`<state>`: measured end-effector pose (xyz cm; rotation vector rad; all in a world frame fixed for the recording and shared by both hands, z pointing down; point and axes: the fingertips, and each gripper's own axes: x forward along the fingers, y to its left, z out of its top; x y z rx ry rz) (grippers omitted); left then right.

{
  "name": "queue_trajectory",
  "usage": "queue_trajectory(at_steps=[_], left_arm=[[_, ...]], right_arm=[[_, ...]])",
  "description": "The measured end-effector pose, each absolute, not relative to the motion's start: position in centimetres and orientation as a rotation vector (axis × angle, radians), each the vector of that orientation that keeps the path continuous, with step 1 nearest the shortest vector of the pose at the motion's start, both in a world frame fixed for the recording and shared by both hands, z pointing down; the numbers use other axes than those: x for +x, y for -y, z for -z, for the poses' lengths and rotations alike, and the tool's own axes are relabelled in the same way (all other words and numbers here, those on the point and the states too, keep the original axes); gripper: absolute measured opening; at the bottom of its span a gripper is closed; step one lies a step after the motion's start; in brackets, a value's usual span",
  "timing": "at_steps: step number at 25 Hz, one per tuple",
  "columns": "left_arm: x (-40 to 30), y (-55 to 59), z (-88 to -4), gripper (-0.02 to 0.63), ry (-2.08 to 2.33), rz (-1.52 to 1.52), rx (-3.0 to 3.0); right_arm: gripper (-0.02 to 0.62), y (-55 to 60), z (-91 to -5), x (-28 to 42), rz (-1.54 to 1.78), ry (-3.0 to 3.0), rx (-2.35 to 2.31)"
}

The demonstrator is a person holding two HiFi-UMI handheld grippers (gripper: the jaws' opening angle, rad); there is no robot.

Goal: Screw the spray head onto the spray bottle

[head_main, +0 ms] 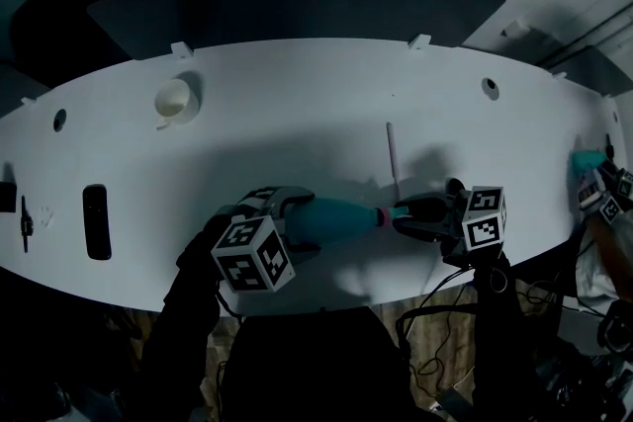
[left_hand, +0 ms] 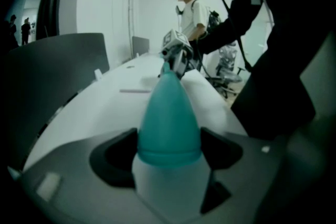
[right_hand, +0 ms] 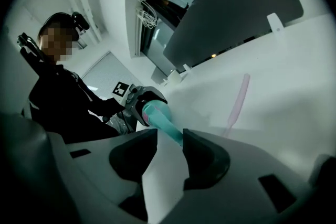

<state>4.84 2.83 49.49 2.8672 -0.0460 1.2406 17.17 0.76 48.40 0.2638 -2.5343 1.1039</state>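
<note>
Smooth white oval worktop [head_main: 297, 94], dim room. Left gripper [left_hand: 169, 150] clamps tapered teal spray bottle [head_main: 341, 218]; ahead, right gripper [right_hand: 170, 142] clamps its spray head [head_main: 395, 211].

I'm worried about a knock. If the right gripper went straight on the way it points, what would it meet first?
The teal spray bottle: its neck lies right ahead of the right gripper, which is shut on what looks like the white spray head. The exact gap is unclear.

The teal spray bottle [head_main: 336, 218], white at its base, hangs level, neck pointing right; the white spray head [right_hand: 157, 181] sits at that neck.
</note>
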Motion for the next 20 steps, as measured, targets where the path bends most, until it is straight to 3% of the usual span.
queue_trajectory(at_steps=[4, 6, 14, 16, 18, 20], left_arm=[[4.9, -2.8, -49.3, 0.382, 0.055, -1.193, 2.855], [5.0, -2.9, -49.2, 0.382, 0.054, -1.174, 2.852], [5.1, -2.8, -49.2, 0.382, 0.045, -1.138, 2.856], [4.9, -3.0, -49.1, 0.382, 0.037, -1.144, 2.841], [4.8, -2.8, -49.2, 0.382, 0.051, -1.149, 2.851], [4.8, -2.4, -49.3, 0.382, 0.085, -1.144, 2.864]], right_arm=[[0.148, -1.0, -48.1, 16.7, -0.953, 2.523, 0.212], [0.203, -0.7, -48.3, 16.5, -0.896, 2.526, 0.228], [0.221, 0.6, -48.2, 15.8, -0.706, 2.586, 0.304], [0.218, 0.8, -47.7, 15.8, -0.644, 2.585, 0.306], [0.136, 0.7, -47.7, 16.3, -0.613, 2.559, 0.294], [0.116, 0.1, -47.8, 16.8, -0.626, 2.519, 0.252]])
